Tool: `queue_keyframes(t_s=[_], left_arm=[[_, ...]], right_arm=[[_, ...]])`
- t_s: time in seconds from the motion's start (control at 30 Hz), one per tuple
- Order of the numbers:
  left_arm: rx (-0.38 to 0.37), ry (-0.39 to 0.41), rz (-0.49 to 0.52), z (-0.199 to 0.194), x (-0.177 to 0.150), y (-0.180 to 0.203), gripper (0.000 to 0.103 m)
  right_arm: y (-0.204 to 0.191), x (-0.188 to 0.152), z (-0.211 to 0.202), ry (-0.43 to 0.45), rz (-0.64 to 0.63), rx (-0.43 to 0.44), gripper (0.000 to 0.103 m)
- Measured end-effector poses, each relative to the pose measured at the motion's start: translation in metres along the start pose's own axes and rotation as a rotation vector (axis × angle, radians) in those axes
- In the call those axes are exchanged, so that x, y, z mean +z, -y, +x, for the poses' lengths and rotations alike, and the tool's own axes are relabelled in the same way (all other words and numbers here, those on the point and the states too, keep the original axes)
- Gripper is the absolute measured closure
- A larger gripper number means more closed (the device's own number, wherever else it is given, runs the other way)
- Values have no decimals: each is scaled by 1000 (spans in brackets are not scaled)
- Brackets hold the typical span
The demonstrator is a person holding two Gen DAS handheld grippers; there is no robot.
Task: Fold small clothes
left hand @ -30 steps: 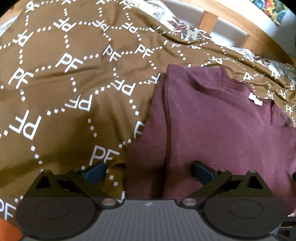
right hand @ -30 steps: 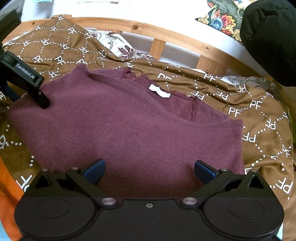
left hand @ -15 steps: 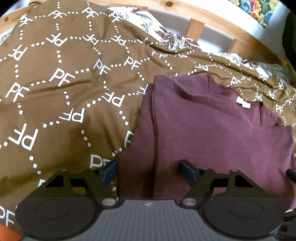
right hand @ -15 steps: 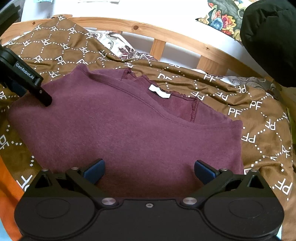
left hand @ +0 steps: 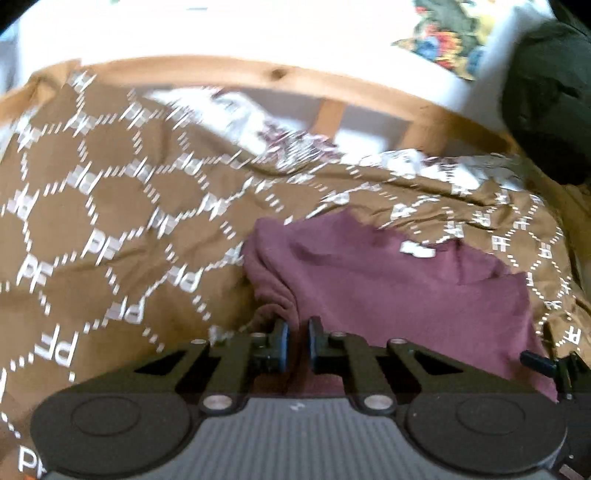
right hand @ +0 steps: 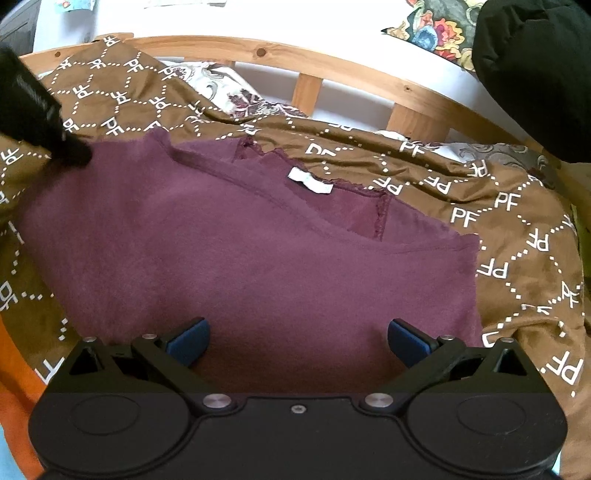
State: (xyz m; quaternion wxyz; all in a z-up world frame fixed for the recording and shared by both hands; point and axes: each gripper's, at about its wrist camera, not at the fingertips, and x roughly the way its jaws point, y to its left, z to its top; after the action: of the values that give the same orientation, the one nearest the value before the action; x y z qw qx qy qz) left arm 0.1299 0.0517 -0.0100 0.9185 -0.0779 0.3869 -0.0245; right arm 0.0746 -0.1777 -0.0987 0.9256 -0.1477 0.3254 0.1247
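A maroon shirt point(right hand: 258, 251) with a white neck label point(right hand: 310, 181) lies partly folded on a brown bedspread point(right hand: 517, 229) printed with white PF letters. My left gripper point(left hand: 297, 345) is shut on the shirt's left edge point(left hand: 273, 291), and the cloth bunches up at its fingers. The left view is blurred by motion. My right gripper point(right hand: 297, 338) is open and empty, hovering over the shirt's near edge. The left gripper's black body shows in the right wrist view point(right hand: 33, 114) at the shirt's left corner.
A wooden bed rail point(right hand: 332, 70) runs along the far side. A black garment point(right hand: 535, 74) hangs at the upper right, beside a floral cushion point(right hand: 436, 29). A patterned white pillow point(right hand: 221, 88) lies under the bedspread's far edge. Orange fabric point(right hand: 14, 387) shows at the lower left.
My left gripper has closed from wide open onto the shirt's left edge and is lifting, tilting its view up. The right gripper has stayed open and still.
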Motion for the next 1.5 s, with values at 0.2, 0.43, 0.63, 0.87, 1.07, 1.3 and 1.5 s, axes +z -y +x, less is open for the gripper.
queue_keyframes(t_s=[0.2, 0.43, 0.63, 0.87, 1.07, 1.3, 1.5], left_arm=[[-36, 23, 115, -15, 17, 70, 95], [-99, 25, 199, -16, 25, 164, 96], [-132, -24, 264, 10, 0, 225, 97], [-116, -90, 317, 35, -31, 240, 91], [-298, -35, 328, 6, -37, 226, 20], [-378, 93, 349, -42, -40, 197, 3], [-247, 150, 400, -48, -54, 166, 1]], right_arm=[[32, 6, -19, 45, 100, -39, 1], [115, 0, -52, 131, 382, -158, 1], [173, -24, -67, 160, 566, -245, 1], [199, -41, -67, 154, 676, -238, 1], [190, -37, -63, 137, 642, -230, 1], [178, -33, -60, 127, 584, -229, 1], [166, -27, -62, 213, 558, -119, 1]])
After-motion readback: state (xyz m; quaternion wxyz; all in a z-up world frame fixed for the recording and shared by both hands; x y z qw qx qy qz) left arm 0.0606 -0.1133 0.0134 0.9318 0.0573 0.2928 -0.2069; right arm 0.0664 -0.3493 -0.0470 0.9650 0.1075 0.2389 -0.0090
